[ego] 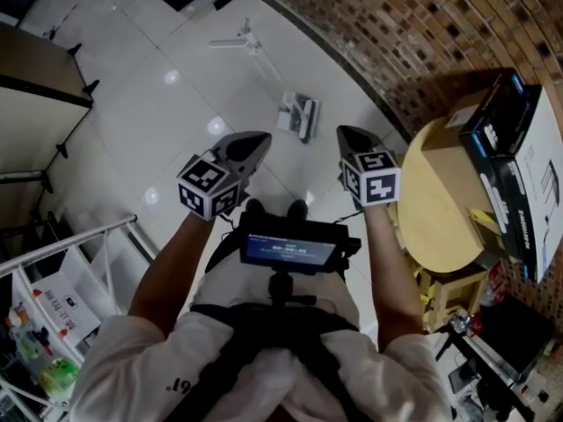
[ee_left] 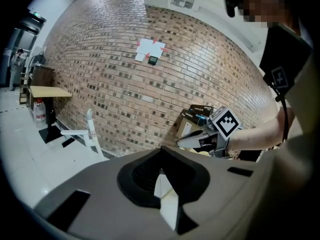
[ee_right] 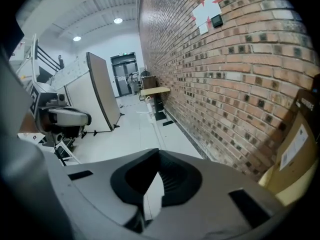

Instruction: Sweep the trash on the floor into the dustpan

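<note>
doors (ee_right: pixel 124 73) seen only past the right gripper (ee_right: pixel 159 156)

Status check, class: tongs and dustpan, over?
Left tongs shut, empty. Right tongs shut, empty. Dustpan lies on floor ahead by brick wall, untouched. Nothing in the way.

Right gripper (ee_right: pixel 159 158) closed (empty) — brick wall (ee_right: pixel 225 79) beside.

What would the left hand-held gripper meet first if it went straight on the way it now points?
Probably the brick wall, low down near the floor; nothing shows before it, though depth is unclear.
</note>
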Tool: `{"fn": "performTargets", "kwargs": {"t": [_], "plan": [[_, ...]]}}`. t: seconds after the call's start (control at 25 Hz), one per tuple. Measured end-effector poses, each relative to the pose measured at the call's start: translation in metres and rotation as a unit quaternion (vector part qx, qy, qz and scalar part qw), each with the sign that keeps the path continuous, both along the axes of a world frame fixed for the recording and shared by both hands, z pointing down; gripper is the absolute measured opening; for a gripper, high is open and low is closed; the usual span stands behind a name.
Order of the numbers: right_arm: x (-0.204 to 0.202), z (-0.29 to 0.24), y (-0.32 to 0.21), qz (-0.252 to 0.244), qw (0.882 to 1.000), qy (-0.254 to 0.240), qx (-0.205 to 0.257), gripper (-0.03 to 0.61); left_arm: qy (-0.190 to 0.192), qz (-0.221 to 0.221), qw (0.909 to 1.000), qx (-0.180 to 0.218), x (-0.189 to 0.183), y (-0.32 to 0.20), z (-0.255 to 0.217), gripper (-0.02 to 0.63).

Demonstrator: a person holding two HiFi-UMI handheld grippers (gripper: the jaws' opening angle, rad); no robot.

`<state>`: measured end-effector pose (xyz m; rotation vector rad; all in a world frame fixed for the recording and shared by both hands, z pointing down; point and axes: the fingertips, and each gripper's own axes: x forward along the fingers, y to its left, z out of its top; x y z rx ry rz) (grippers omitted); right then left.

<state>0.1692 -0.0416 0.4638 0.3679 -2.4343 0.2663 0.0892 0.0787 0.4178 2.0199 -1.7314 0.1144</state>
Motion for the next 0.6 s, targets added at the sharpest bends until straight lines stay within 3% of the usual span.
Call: {"fn": "performTargets", "kwargs": {"t": [0.6], "plan": [[0.009,-0.012,0.075,0.015,0.999,0.020,0.021,0.000,0.004,0.017,0.9999,-0.001,-0.019,0.072,0.000,0.002]]}}
